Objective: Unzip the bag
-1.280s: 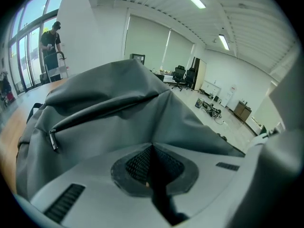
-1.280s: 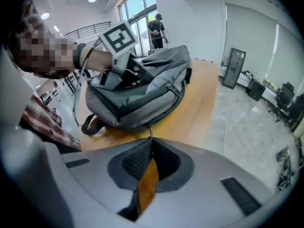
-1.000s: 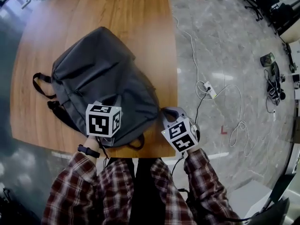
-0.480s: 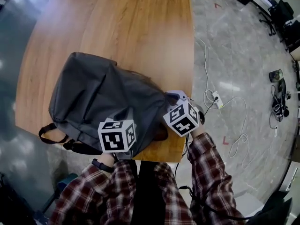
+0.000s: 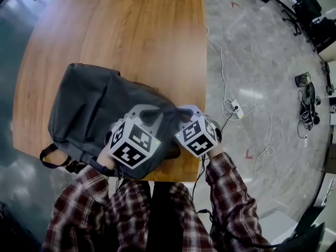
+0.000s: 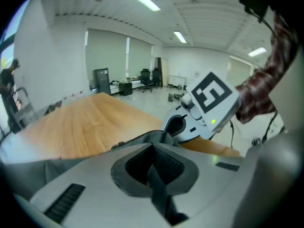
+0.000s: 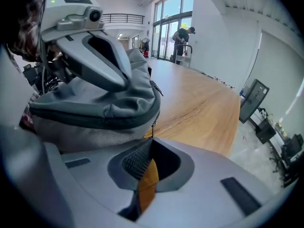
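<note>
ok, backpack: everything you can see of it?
The backpack is dark grey, fabric by the look, slumped on the wooden table near its front edge. Black straps stick out at its lower left in the head view. A mesh-looking panel sits under the zipper band, which looks closed. The left claw pinches a fold of its fabric, the right claw its zipper pull.

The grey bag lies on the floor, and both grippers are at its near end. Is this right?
No. The bag lies on the table, not the floor; the head view shows it. The left gripper and right gripper are at its near end.
</note>
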### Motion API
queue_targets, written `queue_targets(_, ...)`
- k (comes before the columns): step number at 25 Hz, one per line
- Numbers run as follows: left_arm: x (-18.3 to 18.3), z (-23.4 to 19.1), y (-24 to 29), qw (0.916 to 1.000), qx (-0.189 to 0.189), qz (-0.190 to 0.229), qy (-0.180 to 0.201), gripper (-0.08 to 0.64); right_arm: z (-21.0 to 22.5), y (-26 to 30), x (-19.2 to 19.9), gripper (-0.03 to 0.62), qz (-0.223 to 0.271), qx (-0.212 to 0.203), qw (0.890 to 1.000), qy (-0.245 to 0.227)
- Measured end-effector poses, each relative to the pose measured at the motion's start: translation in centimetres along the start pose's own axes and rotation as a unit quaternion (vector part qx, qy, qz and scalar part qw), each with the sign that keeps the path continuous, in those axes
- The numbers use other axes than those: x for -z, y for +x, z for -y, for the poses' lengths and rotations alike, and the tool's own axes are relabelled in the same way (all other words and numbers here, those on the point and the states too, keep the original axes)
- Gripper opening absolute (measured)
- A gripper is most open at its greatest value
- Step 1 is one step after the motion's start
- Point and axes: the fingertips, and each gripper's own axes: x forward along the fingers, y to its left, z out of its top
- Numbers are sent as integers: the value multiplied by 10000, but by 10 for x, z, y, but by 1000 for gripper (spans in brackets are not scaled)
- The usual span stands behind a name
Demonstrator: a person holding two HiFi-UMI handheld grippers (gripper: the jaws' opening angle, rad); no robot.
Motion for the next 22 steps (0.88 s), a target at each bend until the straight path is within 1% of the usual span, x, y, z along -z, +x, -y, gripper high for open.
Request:
queue_targets(1, -3, 1, 10, 9982, 16, -84, 593, 9, -2, -2, 1, 11, -5, -13, 10000, 27)
queue_targets(2, -3, 1, 20, 9924, 28, -205, 1212, 9, -4, -4, 3, 11, -19, -30, 10000, 56)
queue_targets(3, -2, 2, 29, 9837, 77, -355, 1761, 9, -6, -7, 5, 11, -45, -51, 9999, 89)
queue_targets(4, 1, 4, 37, 9748, 171, -495, 2166, 9, -9, -9, 8, 11, -77, -70, 9999, 126)
queue_targets(5, 4, 6, 43, 9684, 295, -591, 2405, 9, -12, -12, 12, 11, -106, -85, 9998, 170)
queue_targets(6, 7, 8, 46, 9651, 430, -636, 2503, 9, -16, -15, 15, 11, -123, -97, 9996, 233)
queue_targets(8, 8, 11, 49, 9643, 667, -677, 2471, 9, -25, -24, 20, 11, -111, -124, 9989, 435)
queue_targets(10, 6, 9, 50, 9654, 806, -757, 2361, 9, -33, -34, 23, 11, -74, -157, 9977, 654)
queue_targets(13, 5, 3, 58, 9685, 843, -844, 2185, 9, -51, -45, 31, 11, -34, -223, 9954, 927)
queue_targets(16, 6, -3, 69, 9735, 934, -876, 1894, 9, -68, -54, 42, 11, 79, -189, 9906, 1355)
queue_targets(18, 3, -13, 76, 9787, 831, -872, 1660, 9, -77, -61, 48, 11, 132, -192, 9874, 1567)
queue_targets(20, -2, -32, 81, 9847, 521, -841, 1435, 9, -90, -69, 49, 11, 212, -270, 9844, 1725)
queue_targets(22, -6, -51, 85, 9889, 321, -819, 1198, 9, -106, -77, 44, 11, 334, -357, 9816, 1847)
